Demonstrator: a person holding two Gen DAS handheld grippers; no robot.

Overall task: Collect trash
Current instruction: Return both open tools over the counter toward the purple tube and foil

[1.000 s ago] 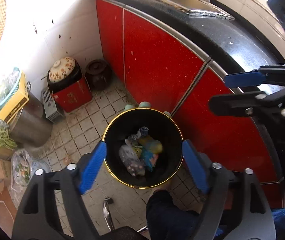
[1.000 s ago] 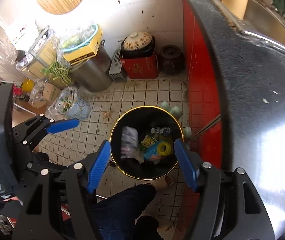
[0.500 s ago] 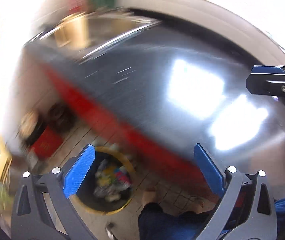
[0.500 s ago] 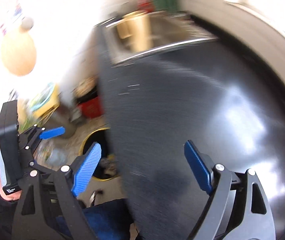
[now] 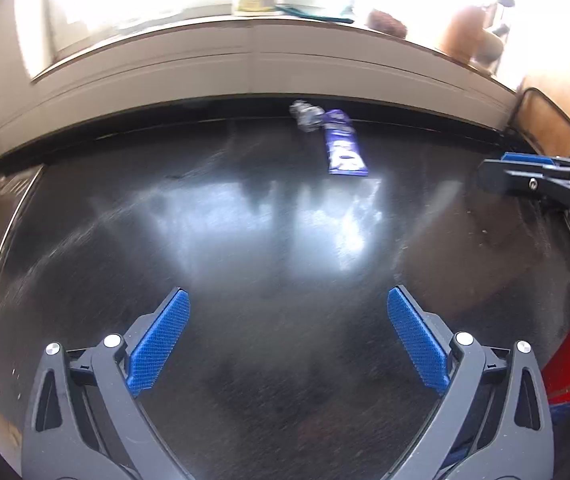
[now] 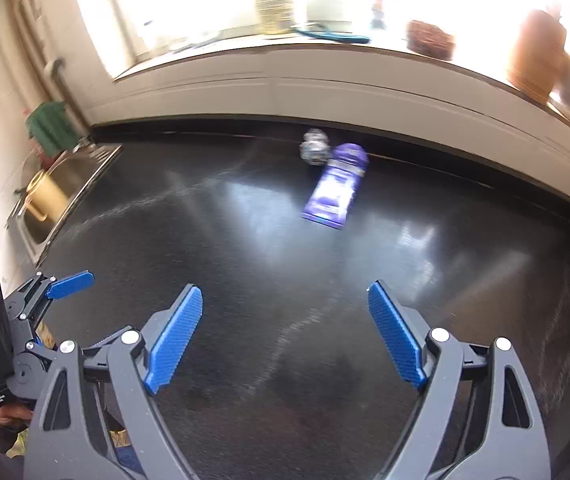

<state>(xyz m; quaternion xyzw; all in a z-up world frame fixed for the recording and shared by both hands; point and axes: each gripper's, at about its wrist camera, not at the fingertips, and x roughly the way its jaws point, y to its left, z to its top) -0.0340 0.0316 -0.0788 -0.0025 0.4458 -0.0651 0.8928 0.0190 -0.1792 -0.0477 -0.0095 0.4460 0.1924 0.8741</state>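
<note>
A purple wrapper point(image 5: 343, 148) point(image 6: 335, 188) lies flat on the black countertop point(image 5: 245, 248) point(image 6: 245, 264) near the back wall. A crumpled silvery scrap point(image 5: 305, 114) point(image 6: 315, 148) touches its far end. My left gripper point(image 5: 287, 336) hovers over the near part of the counter, open, with nothing between its blue pads. My right gripper point(image 6: 285, 334) is likewise open and empty, well short of the wrapper. The right gripper's tip point(image 5: 525, 176) shows at the right edge of the left wrist view. The left gripper point(image 6: 69, 284) shows at the lower left of the right wrist view.
A steel sink point(image 6: 65, 176) holding a yellow cup point(image 6: 43, 196) sits at the counter's left end. A bright window sill point(image 6: 325, 40) above the back wall carries a jar, a brown basket and an orange pot. A red cabinet front point(image 5: 569, 364) shows below the counter edge.
Both grippers swung up from over the black trash bin on the floor to above the countertop, and their jaws spread wider. The bin has left view and the wrapper has come into view.
</note>
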